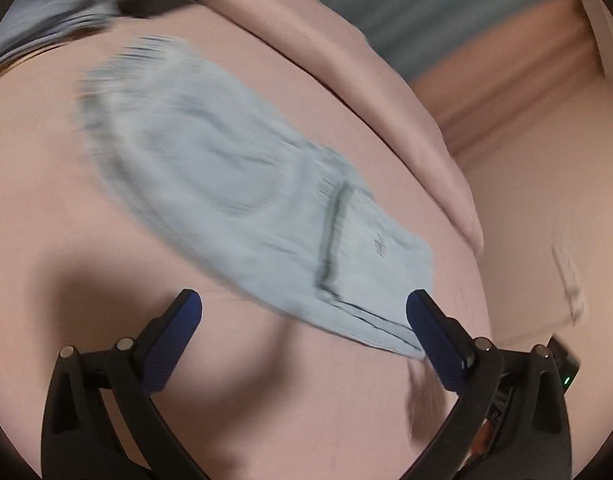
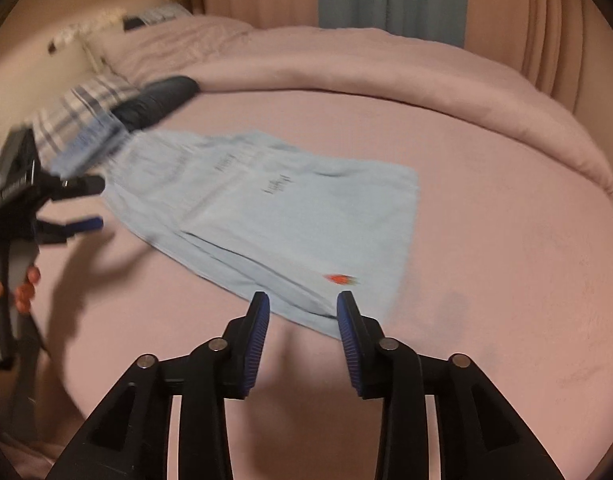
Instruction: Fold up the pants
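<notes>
The pale blue pants (image 2: 266,208) lay flat on the pink bed (image 2: 486,260), already doubled over. Left tongs (image 1: 304,300) hung spread wide over one end, right tongs (image 2: 302,300) parted over the near hem, both empty, probably lined up for another fold.

Matt cloth pants (image 2: 266,208) (sheet (image 2: 486,240) too)

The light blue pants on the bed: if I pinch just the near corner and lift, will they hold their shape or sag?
The light blue pants will probably sag: they lie limp and creased on the pink sheet. The stacked layers at the near edge may slide apart. They look thin, so likely light.
</notes>
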`<act>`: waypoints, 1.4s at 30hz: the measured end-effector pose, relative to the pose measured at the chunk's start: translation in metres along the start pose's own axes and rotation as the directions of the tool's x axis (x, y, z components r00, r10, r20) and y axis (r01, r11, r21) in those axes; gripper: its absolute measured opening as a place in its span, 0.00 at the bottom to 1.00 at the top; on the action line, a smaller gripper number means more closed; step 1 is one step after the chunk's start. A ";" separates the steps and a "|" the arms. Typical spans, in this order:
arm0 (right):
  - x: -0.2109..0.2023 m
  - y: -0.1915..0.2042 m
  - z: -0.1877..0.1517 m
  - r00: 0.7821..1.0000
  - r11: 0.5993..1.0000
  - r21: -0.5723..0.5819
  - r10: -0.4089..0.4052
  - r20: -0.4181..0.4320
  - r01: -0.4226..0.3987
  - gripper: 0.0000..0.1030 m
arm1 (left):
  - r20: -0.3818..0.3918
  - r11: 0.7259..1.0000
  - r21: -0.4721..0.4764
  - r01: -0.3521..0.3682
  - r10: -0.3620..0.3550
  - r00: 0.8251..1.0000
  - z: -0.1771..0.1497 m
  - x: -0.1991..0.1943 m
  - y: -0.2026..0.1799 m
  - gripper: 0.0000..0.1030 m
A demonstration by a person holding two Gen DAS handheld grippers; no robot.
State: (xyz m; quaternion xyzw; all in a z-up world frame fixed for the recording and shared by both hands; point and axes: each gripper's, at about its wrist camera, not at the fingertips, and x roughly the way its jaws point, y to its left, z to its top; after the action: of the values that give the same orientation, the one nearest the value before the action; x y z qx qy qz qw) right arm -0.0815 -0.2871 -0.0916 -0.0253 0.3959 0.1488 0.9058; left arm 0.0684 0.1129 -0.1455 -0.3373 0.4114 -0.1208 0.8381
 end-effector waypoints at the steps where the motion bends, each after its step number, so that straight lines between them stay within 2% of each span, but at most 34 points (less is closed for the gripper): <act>1: 0.004 0.008 0.001 1.000 1.000 0.002 0.017 0.003 -0.017 0.36 | 0.014 0.999 -0.034 -0.011 0.012 1.000 0.001 -0.009 0.013 0.99; 4: 0.020 0.029 0.007 0.999 0.999 -0.007 0.053 -0.002 -0.053 0.36 | 0.044 0.988 -0.151 -0.033 0.040 0.998 0.004 -0.027 0.050 0.99; 9: 0.043 0.062 0.017 0.987 0.988 -0.004 0.157 -0.028 -0.157 0.36 | 0.084 0.958 -0.286 0.025 -0.001 0.997 0.010 -0.039 0.083 0.99; 16: 0.063 0.098 0.035 0.974 0.974 -0.041 0.221 -0.049 -0.223 0.36 | 0.109 0.938 -0.344 0.042 -0.005 0.994 0.047 -0.019 0.088 0.99; 19: 0.079 0.113 0.054 0.962 0.962 -0.039 0.267 -0.059 -0.270 0.36 | 0.109 0.935 -0.353 0.040 -0.001 0.994 0.058 -0.007 0.088 0.98; 20: 0.087 0.118 0.067 0.951 0.952 -0.024 0.303 -0.060 -0.304 0.36 | 0.112 0.936 -0.348 0.047 -0.008 0.994 0.061 -0.003 0.086 0.95; 21: 0.094 0.121 0.077 0.941 0.942 0.003 0.335 -0.056 -0.335 0.36 | 0.114 0.939 -0.338 0.058 -0.020 0.993 0.066 0.003 0.083 0.83; 22: 0.101 0.123 0.089 0.924 0.925 0.044 0.379 -0.048 -0.377 0.36 | 0.108 0.940 -0.336 0.065 -0.030 0.994 0.069 0.008 0.083 0.77; 23: 0.112 0.125 0.106 0.893 0.890 0.105 0.449 -0.036 -0.444 0.36 | 0.094 0.937 -0.345 0.054 -0.023 0.995 0.070 0.014 0.085 0.66; 24: 0.121 0.127 0.116 0.871 0.865 0.138 0.490 -0.031 -0.482 0.36 | 0.088 0.932 -0.360 0.050 -0.019 0.996 0.070 0.018 0.089 0.47; 25: 0.133 0.130 0.129 0.855 0.846 0.172 0.517 -0.034 -0.504 0.36 | 0.088 0.926 -0.374 0.051 -0.019 0.996 0.070 0.019 0.095 0.34; 26: 0.144 0.136 0.139 0.858 0.848 0.186 0.512 -0.047 -0.496 0.36 | 0.086 0.920 -0.389 0.057 -0.025 0.996 0.070 0.020 0.101 0.25; 28: 0.166 0.155 0.158 0.873 0.871 0.162 0.480 -0.082 -0.464 0.36 | 0.103 0.899 -0.425 0.106 -0.068 0.992 0.064 0.017 0.113 0.24; 30: 0.182 0.175 0.170 0.885 0.889 0.113 0.454 -0.102 -0.443 0.36 | 0.113 0.907 -0.406 0.108 -0.068 0.991 0.062 0.015 0.112 0.23; 32: 0.205 0.191 0.178 0.909 0.923 0.085 0.385 -0.159 -0.376 0.22 | 0.122 0.913 -0.394 0.104 -0.061 0.991 0.060 0.012 0.108 0.23; 34: 0.243 0.196 0.174 0.901 0.942 0.146 0.333 -0.279 -0.303 0.21 | 0.131 0.910 -0.397 0.116 -0.069 0.989 0.059 0.009 0.109 0.21; 35: 0.256 0.197 0.170 0.895 0.945 0.152 0.323 -0.308 -0.289 0.18 | 0.133 0.912 -0.394 0.116 -0.068 0.989 0.058 0.009 0.110 0.20; 36: 0.259 0.197 0.169 0.901 0.946 0.136 0.323 -0.291 -0.295 0.17 | 0.133 0.911 -0.392 0.125 -0.078 0.988 0.058 0.008 0.110 0.20; 38: 0.252 0.192 0.170 0.896 0.937 0.132 0.348 -0.278 -0.323 0.17 | 0.135 0.913 -0.383 0.139 -0.093 0.986 0.057 0.005 0.109 0.20; 40: 0.235 0.175 0.168 0.889 0.925 0.167 0.375 -0.261 -0.341 0.17 | 0.138 0.920 -0.364 0.144 -0.099 0.985 0.059 0.003 0.106 0.20; 42: 0.210 0.147 0.161 0.889 0.901 0.235 0.412 -0.201 -0.365 0.17 | 0.153 0.934 -0.325 0.151 -0.105 0.983 0.065 0.002 0.100 0.20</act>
State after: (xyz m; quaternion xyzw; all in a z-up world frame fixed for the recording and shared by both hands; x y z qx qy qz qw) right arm 0.1256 -0.0678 -0.1228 0.1232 0.5144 0.2848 0.7994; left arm 0.1121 0.2162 -0.1851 -0.5084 0.3462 -0.0807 0.7843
